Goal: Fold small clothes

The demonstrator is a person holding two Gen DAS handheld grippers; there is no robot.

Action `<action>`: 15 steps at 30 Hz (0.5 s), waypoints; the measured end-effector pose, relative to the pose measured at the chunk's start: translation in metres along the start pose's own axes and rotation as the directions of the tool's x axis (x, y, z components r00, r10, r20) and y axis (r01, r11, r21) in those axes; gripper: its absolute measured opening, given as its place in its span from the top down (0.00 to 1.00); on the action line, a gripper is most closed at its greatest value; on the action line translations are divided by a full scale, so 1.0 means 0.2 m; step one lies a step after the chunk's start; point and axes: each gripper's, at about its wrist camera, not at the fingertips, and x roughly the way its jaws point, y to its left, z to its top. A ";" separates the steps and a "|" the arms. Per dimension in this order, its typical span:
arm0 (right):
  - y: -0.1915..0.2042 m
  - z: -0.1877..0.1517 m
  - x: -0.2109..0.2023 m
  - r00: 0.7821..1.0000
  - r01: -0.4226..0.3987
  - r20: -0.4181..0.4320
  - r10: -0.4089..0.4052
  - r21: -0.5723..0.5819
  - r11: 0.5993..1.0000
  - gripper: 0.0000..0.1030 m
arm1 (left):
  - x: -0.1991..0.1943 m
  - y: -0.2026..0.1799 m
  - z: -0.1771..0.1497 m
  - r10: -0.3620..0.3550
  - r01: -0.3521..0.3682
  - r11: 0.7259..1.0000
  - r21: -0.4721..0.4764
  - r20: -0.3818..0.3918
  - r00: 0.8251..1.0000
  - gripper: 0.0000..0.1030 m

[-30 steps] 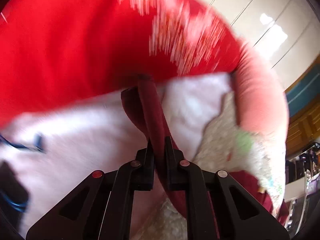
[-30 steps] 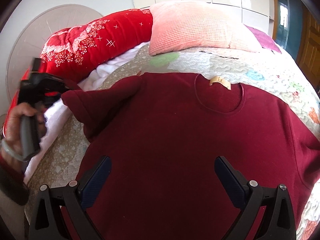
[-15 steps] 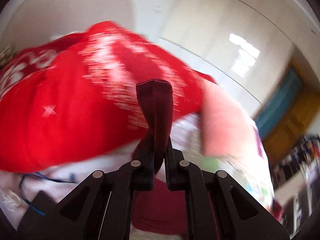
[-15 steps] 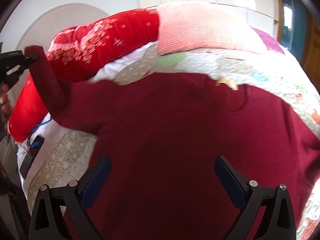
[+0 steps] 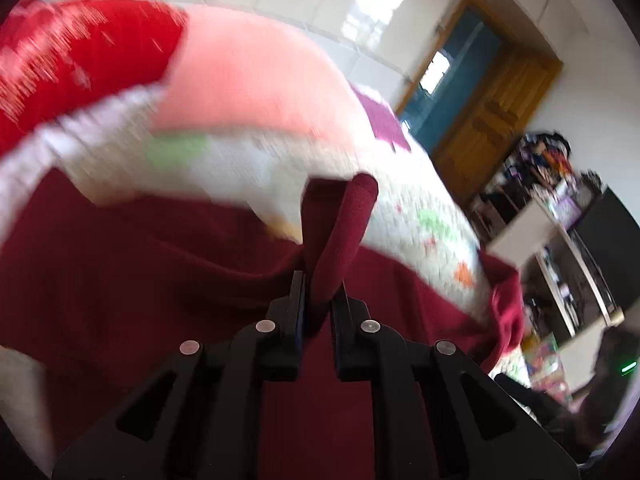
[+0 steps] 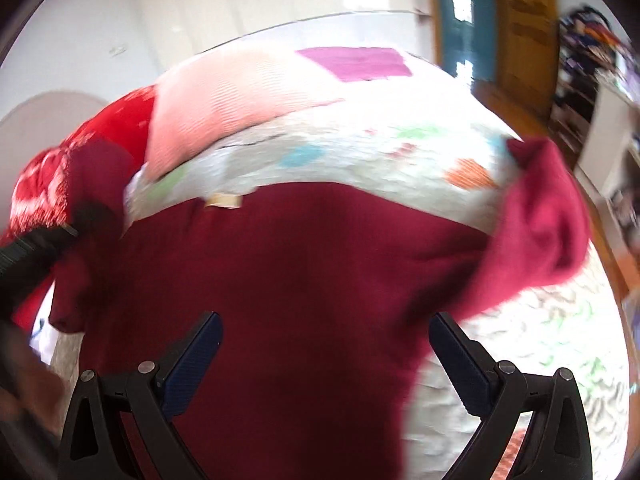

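A dark red sweater (image 6: pixel 304 264) lies spread on a quilted bed (image 6: pixel 520 344), neck label (image 6: pixel 222 200) toward the pillows. My left gripper (image 5: pixel 320 292) is shut on the cuff of its left sleeve (image 5: pixel 340 224) and holds it up over the sweater's body (image 5: pixel 140 272). That gripper shows at the left edge of the right wrist view (image 6: pixel 48 236) with the sleeve draped from it. My right gripper (image 6: pixel 324 344) is open and empty above the sweater's lower body. The right sleeve (image 6: pixel 536 216) lies bunched at the right.
A pink pillow (image 6: pixel 224 104) and a red embroidered bolster (image 6: pixel 60 168) lie at the head of the bed. A purple cloth (image 6: pixel 356 64) lies behind. A wooden door (image 6: pixel 524 32) and cluttered shelves (image 5: pixel 560 248) stand to the right.
My left gripper has swung the held sleeve from beside the red bolster to the right, over the sweater's body. The right gripper's view has shifted right; it stays open.
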 end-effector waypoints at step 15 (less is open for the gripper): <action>0.15 0.07 0.23 0.997 -0.072 -0.032 0.070 -0.082 0.994 0.01 | -0.56 0.44 0.07 0.282 -0.285 0.958 0.031 0.085 0.956 0.35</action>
